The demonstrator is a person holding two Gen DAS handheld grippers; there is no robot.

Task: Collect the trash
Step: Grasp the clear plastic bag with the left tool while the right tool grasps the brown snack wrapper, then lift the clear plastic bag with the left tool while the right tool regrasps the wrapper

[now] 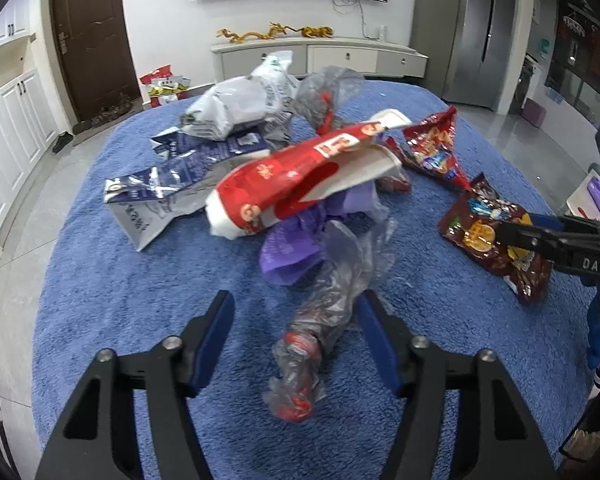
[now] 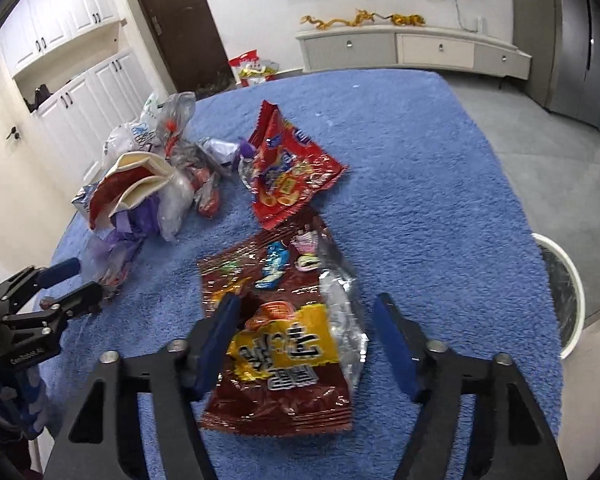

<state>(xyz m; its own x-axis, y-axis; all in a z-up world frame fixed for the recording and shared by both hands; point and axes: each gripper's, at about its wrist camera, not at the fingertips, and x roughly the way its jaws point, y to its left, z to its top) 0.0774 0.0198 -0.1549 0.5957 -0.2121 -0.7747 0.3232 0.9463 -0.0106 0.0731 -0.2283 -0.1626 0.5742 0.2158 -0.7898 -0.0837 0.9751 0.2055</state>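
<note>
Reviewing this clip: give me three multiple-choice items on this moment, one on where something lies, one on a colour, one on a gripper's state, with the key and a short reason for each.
1. What lies between the right gripper's fingers?
A. the dark brown snack bag
B. a glass jar
C. a folded newspaper

2. What colour is the fuzzy cloth under the trash?
A. green
B. blue
C. orange

3. How does the left gripper stand to the clear plastic bag?
A. shut tight with nothing between its fingers
B. far off at the table's edge
C. open, with the bag between its fingers

Key: 1 A, the right wrist view shows the brown bag with its yellow label lying between the blue pads. 2 B, both views show a blue pile cloth. 3 C, the left wrist view shows a gap on the left between pad and crumpled bag.
</note>
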